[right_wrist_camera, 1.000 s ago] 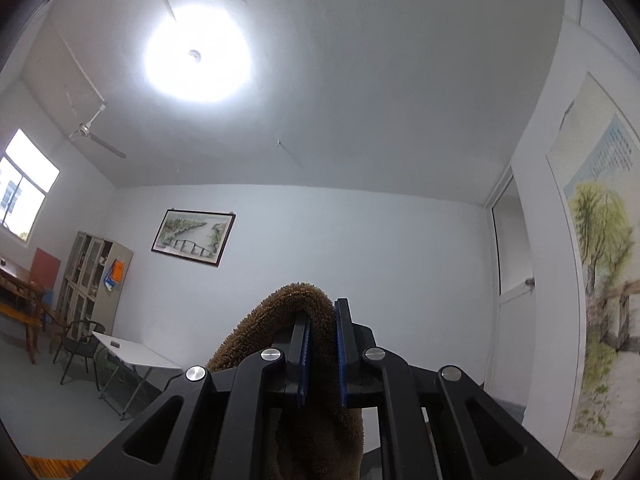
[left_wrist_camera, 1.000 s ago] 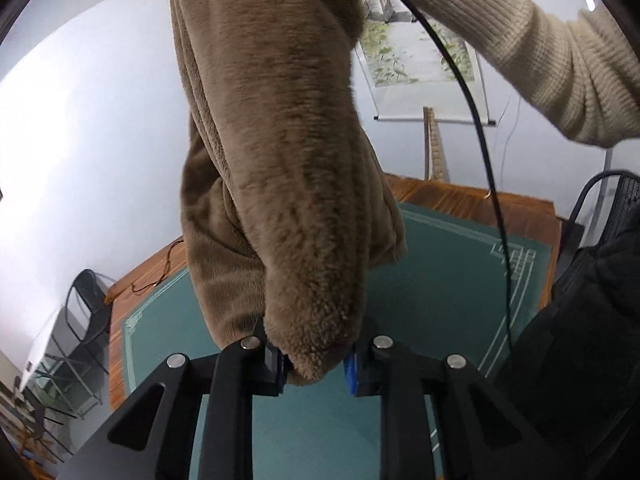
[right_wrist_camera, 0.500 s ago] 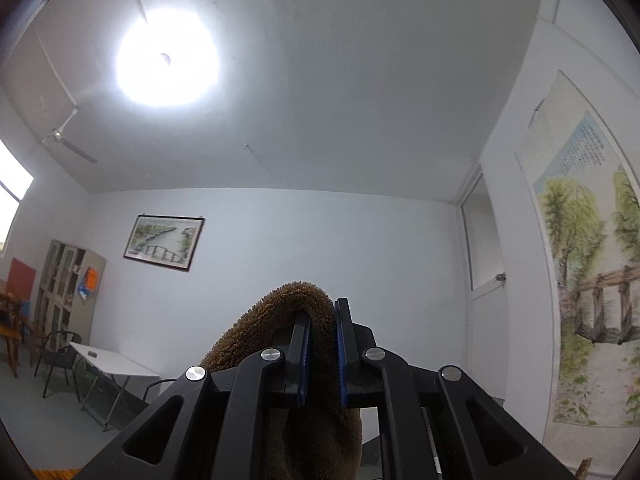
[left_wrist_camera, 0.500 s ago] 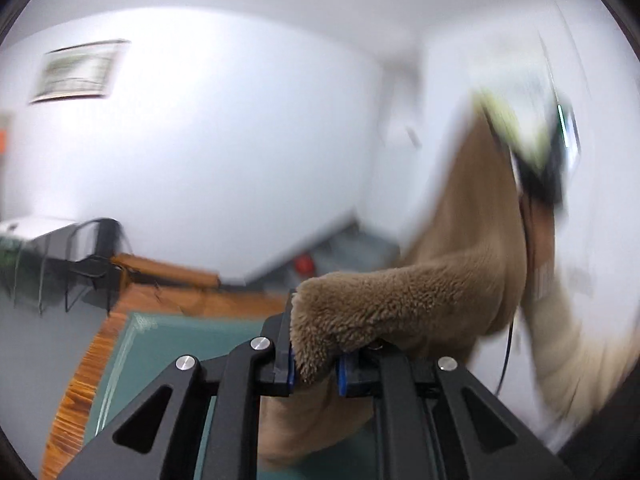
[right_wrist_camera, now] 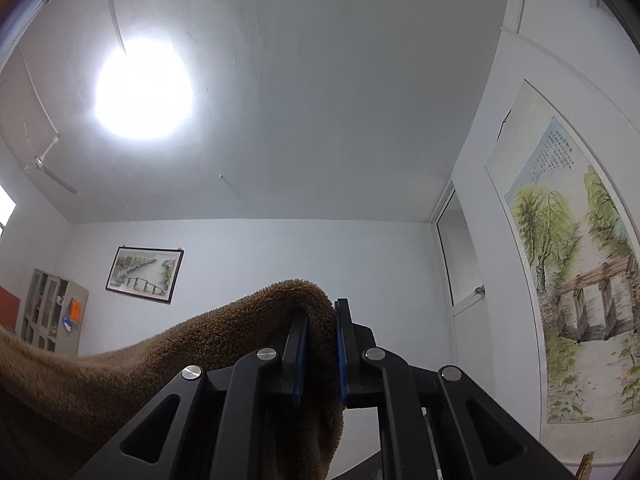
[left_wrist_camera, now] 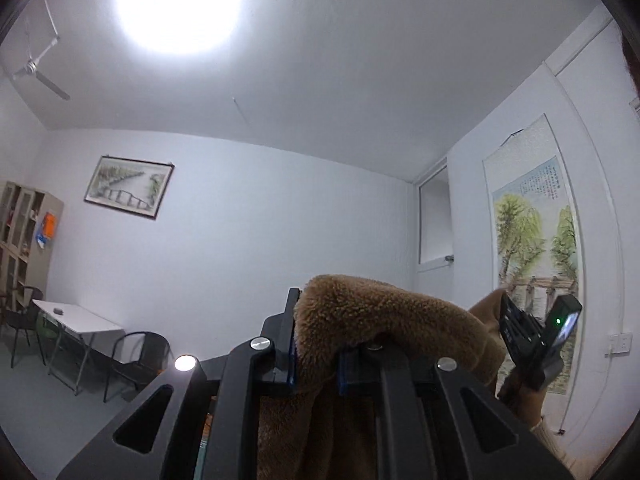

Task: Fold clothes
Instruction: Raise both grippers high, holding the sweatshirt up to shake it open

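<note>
I'm seeing plain tan-brown fleece (left_wrist_camera: pixel 384 312), fuzzy and unpatterned, darker brown from my right camera. Left gripper (left_wrist_camera: pixel 316 364) is black with blue pads and silver screw heads; right gripper (right_wrist_camera: pixel 320 354) is the same black and blue. Walls (left_wrist_camera: pixel 248 248) and ceiling (right_wrist_camera: pixel 320 80) are white. The hanging scroll (right_wrist_camera: pixel 568 280) shows yellow-green willows on cream paper. The framed picture (left_wrist_camera: pixel 129 186) has a dark frame around pale greens. An orange patch sits on the beige cabinet (left_wrist_camera: pixel 24 236).
</note>
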`<state>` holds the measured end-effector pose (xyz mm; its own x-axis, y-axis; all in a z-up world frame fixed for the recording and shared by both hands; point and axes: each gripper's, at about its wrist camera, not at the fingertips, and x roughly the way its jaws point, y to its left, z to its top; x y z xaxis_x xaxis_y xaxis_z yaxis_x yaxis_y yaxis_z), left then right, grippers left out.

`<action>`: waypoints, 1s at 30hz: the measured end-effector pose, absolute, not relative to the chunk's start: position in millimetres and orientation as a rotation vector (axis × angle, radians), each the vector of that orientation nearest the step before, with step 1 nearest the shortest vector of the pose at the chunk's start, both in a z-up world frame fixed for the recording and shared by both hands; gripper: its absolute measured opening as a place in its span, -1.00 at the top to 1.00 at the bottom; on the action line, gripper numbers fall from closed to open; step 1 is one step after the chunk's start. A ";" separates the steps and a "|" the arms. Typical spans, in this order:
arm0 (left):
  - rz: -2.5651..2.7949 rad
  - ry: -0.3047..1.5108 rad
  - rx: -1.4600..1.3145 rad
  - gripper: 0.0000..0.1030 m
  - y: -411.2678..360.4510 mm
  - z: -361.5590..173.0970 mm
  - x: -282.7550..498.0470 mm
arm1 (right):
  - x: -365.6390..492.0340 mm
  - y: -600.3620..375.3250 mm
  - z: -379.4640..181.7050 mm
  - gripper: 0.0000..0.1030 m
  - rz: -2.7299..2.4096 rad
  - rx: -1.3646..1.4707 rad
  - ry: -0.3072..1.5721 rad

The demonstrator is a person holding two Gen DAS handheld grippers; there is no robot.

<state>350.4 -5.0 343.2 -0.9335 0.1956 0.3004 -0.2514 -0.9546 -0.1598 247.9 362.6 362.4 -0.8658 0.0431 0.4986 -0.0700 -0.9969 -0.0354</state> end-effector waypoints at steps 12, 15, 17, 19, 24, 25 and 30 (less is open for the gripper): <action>2.923 -0.352 0.351 0.69 4.6 341.7 340.8 | 266.3 378.8 345.6 0.78 3.015 0.765 -0.037; 2.947 -0.355 0.355 0.69 3.9 345.7 341.9 | 276.3 379.6 343.0 0.78 2.996 0.780 -0.061; 2.955 -0.363 0.360 0.69 3.2 347.8 341.8 | 282.0 380.6 342.3 0.78 2.984 0.790 -0.074; 2.951 -0.374 0.360 0.70 3.4 350.0 341.4 | 286.4 382.6 342.2 0.78 2.978 0.795 -0.079; 2.952 -0.374 0.346 0.69 4.5 355.7 340.7 | 290.0 386.8 336.3 0.78 2.981 0.774 -0.068; 2.955 -0.377 0.349 0.69 4.2 355.8 342.8 | 289.4 387.7 334.8 0.78 2.986 0.765 -0.061; 2.981 -0.382 0.383 0.69 1.1 357.9 356.2 | 294.5 385.6 331.6 0.78 3.001 0.784 -0.071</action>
